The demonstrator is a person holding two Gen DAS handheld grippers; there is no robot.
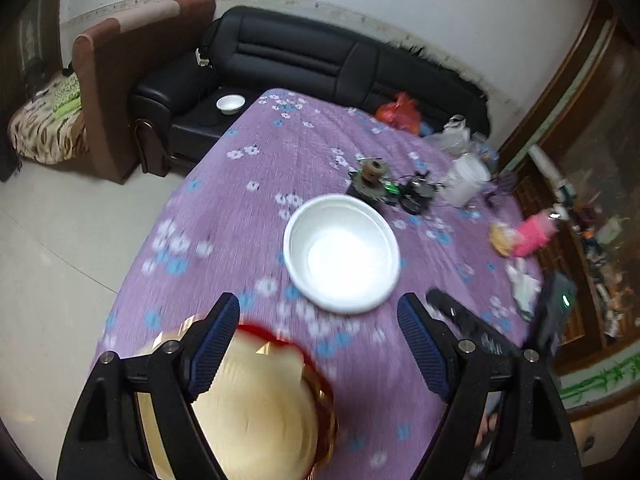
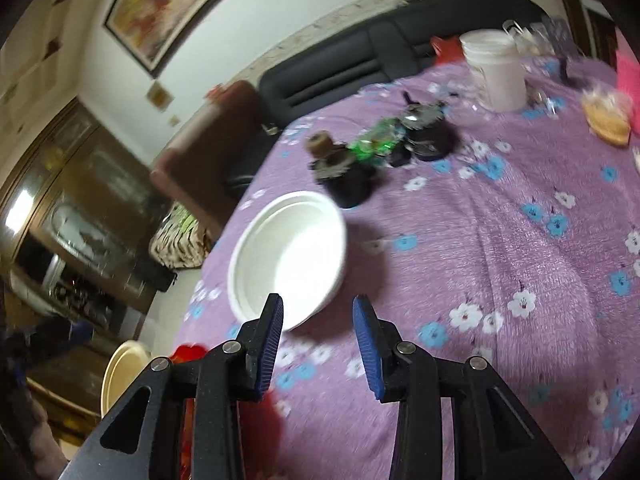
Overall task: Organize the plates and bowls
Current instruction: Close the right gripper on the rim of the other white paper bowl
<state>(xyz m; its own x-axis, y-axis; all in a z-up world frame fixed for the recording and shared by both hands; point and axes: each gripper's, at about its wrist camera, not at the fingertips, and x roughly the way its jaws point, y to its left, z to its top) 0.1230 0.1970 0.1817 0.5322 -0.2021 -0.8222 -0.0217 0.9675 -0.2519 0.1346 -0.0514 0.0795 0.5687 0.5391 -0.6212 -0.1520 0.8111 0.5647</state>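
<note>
A white bowl (image 1: 342,254) sits on the purple flowered tablecloth (image 1: 248,184), also in the right wrist view (image 2: 288,254). A cream plate with a red-gold rim (image 1: 260,408) lies near the table's front edge, under my left gripper (image 1: 320,344), which is open and empty just above it. The plate's edge shows in the right wrist view (image 2: 120,376). My right gripper (image 2: 318,344) is open and empty, just short of the white bowl's near rim. Another small white bowl (image 1: 231,104) sits on the black sofa.
Dark gadgets and a green wrapper (image 2: 380,144), a white tub (image 2: 496,72), a red bag (image 1: 400,114), a pink item (image 1: 532,236) and a black remote (image 1: 468,320) lie on the table. The black sofa (image 1: 304,56) and a brown armchair (image 1: 120,92) stand beyond it.
</note>
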